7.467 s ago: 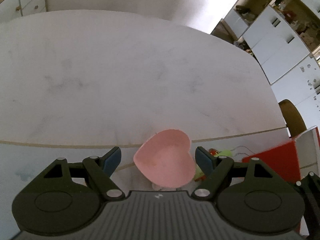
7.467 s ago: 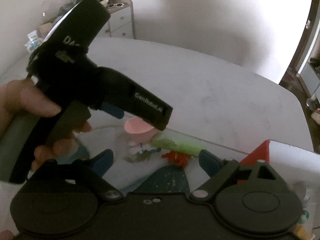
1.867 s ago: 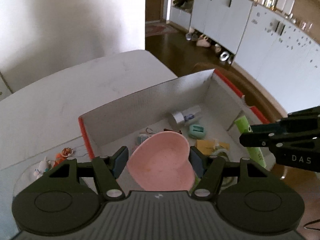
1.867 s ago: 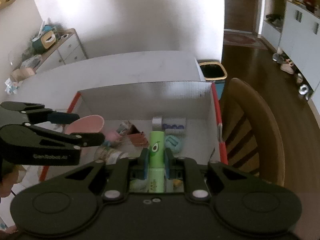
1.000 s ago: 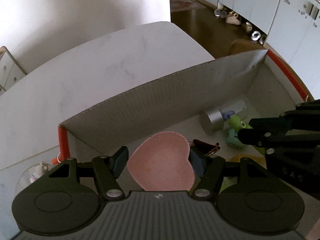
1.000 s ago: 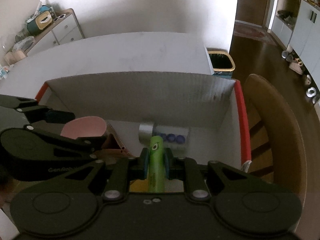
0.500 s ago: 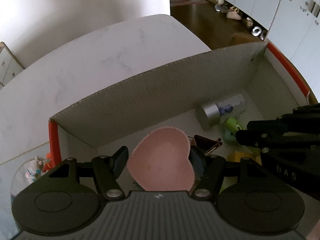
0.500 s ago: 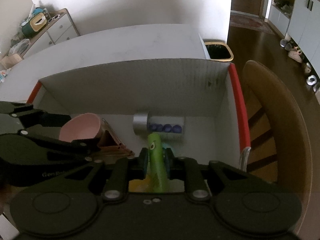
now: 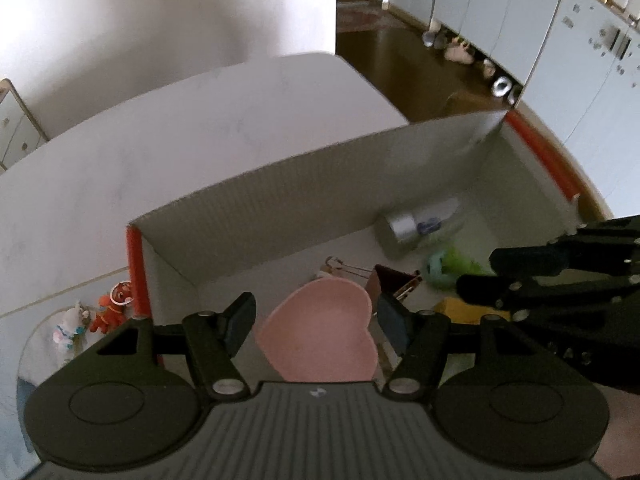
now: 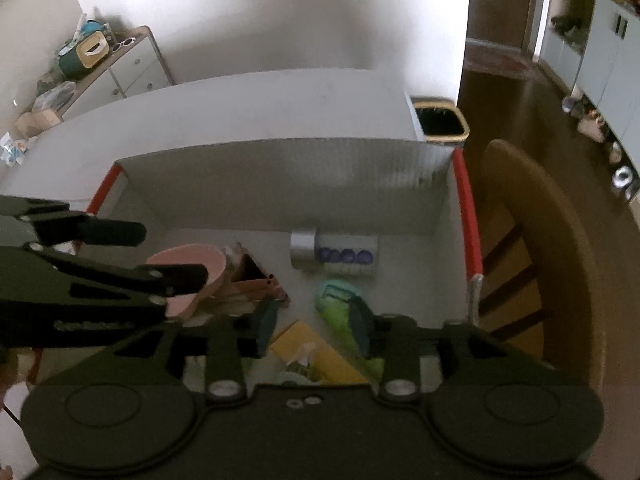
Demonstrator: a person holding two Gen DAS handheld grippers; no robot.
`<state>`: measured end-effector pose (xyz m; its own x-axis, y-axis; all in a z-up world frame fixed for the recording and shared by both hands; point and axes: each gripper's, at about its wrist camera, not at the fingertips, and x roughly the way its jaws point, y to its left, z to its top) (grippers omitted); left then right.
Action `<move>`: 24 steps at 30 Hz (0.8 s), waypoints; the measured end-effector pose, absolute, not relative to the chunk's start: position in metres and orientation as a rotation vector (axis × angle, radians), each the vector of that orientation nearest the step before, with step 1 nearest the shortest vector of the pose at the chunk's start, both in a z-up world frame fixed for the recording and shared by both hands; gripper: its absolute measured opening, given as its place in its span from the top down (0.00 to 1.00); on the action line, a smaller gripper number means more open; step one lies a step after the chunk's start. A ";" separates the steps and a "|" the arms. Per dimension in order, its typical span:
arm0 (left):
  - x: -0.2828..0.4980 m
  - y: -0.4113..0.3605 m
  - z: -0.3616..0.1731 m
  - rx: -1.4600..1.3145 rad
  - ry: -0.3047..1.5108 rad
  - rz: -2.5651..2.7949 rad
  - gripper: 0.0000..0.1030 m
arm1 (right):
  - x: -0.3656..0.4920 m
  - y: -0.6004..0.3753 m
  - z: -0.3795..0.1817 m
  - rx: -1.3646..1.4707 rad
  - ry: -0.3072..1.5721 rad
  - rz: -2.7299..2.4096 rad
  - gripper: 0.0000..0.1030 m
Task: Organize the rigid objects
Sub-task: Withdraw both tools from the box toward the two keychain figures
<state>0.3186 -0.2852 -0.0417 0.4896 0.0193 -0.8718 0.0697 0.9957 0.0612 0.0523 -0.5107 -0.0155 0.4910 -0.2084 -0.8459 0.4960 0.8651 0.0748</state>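
pink heart-shaped dish (image 9: 318, 330) sits between the fingers of the left gripper (image 9: 316, 320), low inside the white cardboard box (image 9: 280, 196) with red edges, near its left wall. the right pad looks to be at the dish's lobe, while a sliver of gap shows by the left pad, so i cannot tell whether the dish is truly pinched or just lying there between the spread fingers. from the right wrist view the same dish (image 10: 188, 260) shows side-on behind the left gripper's dark fingers, with a brown triangular box (image 10: 252, 276) leaning just beside it. the right gripper (image 10: 314, 328) hovers over the right half of the box with its jaws opening; the green tube (image 10: 340, 312) lies tilted on the box floor, its lower end running behind the right finger, and the pads do not appear to press on it. a teal rounded item (image 10: 338, 288) lies at the tube's upper end. under the right gripper there is a yellow flat packet (image 10: 304, 344). further back, against the far wall of the box, lies a tube with a silver cap (image 10: 334, 254) and purple dots on its label. a binder clip (image 9: 340, 266) rests behind the dish, near the brown box. the box stands on a white table (image 9: 160, 152). outside the box's left wall, on the table, lie a small orange toy figure (image 9: 112, 314) and a small white one (image 9: 68, 328) just beside it. beyond the table's right end are a wooden chair (image 10: 540, 240) and a dark waste bin (image 10: 440, 120) on the wood floor.
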 end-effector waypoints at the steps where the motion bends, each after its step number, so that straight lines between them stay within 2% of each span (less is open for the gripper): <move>1: 0.315 -0.285 -0.038 0.089 1.050 -0.037 0.36 | 0.051 -0.508 -0.014 0.322 0.968 -0.433 0.56; 5: 0.299 -0.280 -0.022 0.074 1.010 -0.062 0.36 | 0.046 -0.498 -0.005 0.309 0.958 -0.424 0.47; 19: 0.248 -0.235 0.026 0.020 0.881 -0.126 0.35 | 0.029 -0.458 0.033 0.334 0.860 -0.460 0.32; 24: 0.228 -0.210 0.038 0.013 0.849 -0.143 0.35 | 0.028 -0.442 0.040 0.348 0.816 -0.496 0.18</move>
